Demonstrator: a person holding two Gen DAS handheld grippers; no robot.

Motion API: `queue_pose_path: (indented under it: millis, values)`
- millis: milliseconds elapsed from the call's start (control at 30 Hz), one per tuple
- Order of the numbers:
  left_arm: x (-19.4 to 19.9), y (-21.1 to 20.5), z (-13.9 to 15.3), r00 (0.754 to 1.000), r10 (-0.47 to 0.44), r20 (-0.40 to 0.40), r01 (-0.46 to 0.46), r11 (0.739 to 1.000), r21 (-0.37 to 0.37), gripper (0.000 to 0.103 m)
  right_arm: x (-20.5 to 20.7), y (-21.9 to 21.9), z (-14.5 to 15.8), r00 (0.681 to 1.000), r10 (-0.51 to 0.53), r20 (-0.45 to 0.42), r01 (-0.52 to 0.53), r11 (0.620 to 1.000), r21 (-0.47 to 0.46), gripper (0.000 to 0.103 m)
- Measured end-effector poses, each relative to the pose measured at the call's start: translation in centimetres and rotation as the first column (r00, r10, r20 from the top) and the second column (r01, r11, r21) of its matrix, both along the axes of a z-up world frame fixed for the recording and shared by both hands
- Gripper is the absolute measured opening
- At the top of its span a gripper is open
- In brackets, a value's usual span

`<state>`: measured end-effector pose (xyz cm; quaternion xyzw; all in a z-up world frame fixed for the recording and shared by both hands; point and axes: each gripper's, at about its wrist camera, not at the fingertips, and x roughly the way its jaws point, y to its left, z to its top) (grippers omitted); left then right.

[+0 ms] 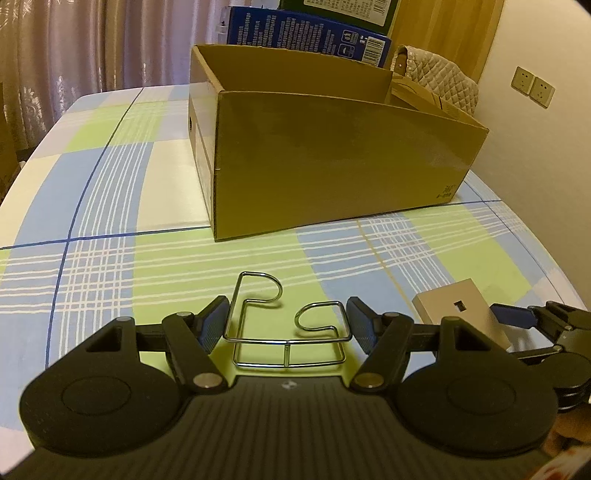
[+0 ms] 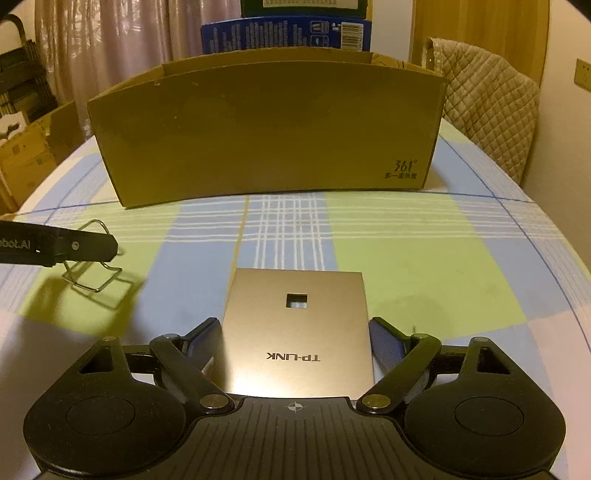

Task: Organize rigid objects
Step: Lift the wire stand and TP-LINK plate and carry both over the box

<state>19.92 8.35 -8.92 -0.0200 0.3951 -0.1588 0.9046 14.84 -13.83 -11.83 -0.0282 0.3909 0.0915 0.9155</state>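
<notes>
Left tool [image 1: 286, 321]: I am holding it low over the bench, its blue-padded fingers [image 1: 214, 321] spread to either side of the bent chrome wire rack [image 1: 288, 332]; the pads are sitting just beside the wire, and I cannot tell whether they are touching it.
Wire rack: lying on the checked blue, green and white tablecloth [image 1: 110, 206], at 6 o'clock from the open brown cardboard box [image 1: 332, 155].
Right tool [image 2: 295, 343]: I am keeping its fingers parted around the flat beige square TP-LINK panel [image 2: 297, 332], a slim gap showing on each side, so nothing is gripped.
TP-LINK panel: resting flat on the bench, at 3 o'clock from the wire rack, at 6 o'clock from the box.
Behind the box: a blue printed carton [image 2: 284, 35] at 12 o'clock, a quilted beige chair cover [image 2: 491, 107] at 2 o'clock.
</notes>
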Motion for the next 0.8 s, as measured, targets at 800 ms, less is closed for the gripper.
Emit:
queue_pose_path:
  millis: [800]
  values:
    - [-6.2,-5.0,4.7,0.994,0.109,-0.003,-0.109,0.994,-0.009,0.065,-3.6,-5.2,7.5,0.996,-0.01,0.091,0.004,0.998,0.068,0.083]
